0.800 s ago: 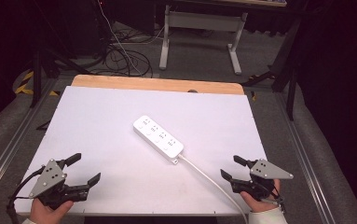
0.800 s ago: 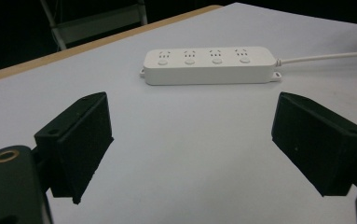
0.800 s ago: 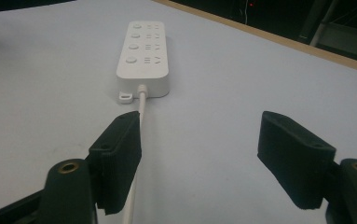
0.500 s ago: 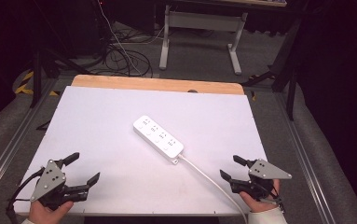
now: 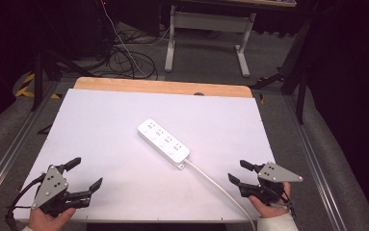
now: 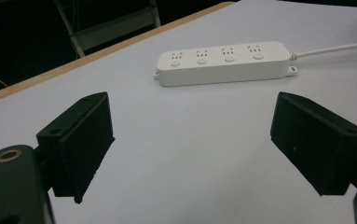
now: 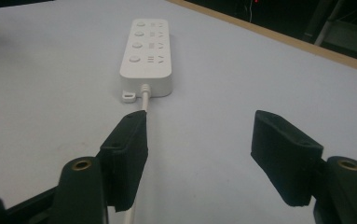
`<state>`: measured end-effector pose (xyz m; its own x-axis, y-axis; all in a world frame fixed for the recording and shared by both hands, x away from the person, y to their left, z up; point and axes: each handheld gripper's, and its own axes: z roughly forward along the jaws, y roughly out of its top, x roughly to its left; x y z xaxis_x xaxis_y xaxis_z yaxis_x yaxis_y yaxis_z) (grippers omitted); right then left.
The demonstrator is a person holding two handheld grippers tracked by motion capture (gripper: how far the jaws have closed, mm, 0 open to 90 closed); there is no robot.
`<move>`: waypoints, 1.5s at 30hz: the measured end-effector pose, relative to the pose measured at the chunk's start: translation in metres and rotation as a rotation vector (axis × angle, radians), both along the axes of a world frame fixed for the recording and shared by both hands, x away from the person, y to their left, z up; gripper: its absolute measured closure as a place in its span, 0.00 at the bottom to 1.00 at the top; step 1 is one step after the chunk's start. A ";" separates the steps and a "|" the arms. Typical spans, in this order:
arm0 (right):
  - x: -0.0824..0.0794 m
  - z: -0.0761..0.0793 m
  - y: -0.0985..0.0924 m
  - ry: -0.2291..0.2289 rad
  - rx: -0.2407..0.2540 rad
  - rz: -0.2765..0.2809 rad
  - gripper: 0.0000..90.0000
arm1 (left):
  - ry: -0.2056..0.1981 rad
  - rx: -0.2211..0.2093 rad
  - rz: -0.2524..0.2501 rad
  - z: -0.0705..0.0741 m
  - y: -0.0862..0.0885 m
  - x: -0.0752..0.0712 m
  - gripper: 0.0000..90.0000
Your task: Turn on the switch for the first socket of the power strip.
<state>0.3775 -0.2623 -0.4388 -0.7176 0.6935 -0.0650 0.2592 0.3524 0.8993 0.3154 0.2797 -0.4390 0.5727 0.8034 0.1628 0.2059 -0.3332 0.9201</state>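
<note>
The white table spreads ahead of both grippers, and on it, ahead of them and between their lines of reach, lies the white power strip, flat and set slantwise, well apart from either tool. Its white cable leaves the end nearer the right gripper and runs back toward the person, passing just beside that gripper's inner jaw; in the right gripper view the cable slips behind the left-hand jaw. The left hand comes in at the near edge of the table and holds the left gripper low over the surface, pointing forward and inward toward the strip; its jaws stand wide apart with nothing between them, and in the left gripper view the power strip lies broadside beyond the gap. The right hand sits at the near right corner and holds the right gripper low as well, aimed forward and inward; its jaws are spread too, gripping nothing, with the power strip lying end-on straight ahead of them. Against the earlier high views, both hands, both grippers, the strip and the cable lie just where they were, with no visible shift.
</note>
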 end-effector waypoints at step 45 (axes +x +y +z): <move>0.052 0.071 0.083 0.030 -0.111 0.158 0.60 | 0.011 0.017 0.008 -0.002 -0.003 0.000 0.16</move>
<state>0.4293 -0.1797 -0.3680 -0.8195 0.5621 -0.1114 0.2191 0.4869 0.8455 0.3156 0.2771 -0.4406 0.5679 0.8054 0.1701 0.2190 -0.3470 0.9119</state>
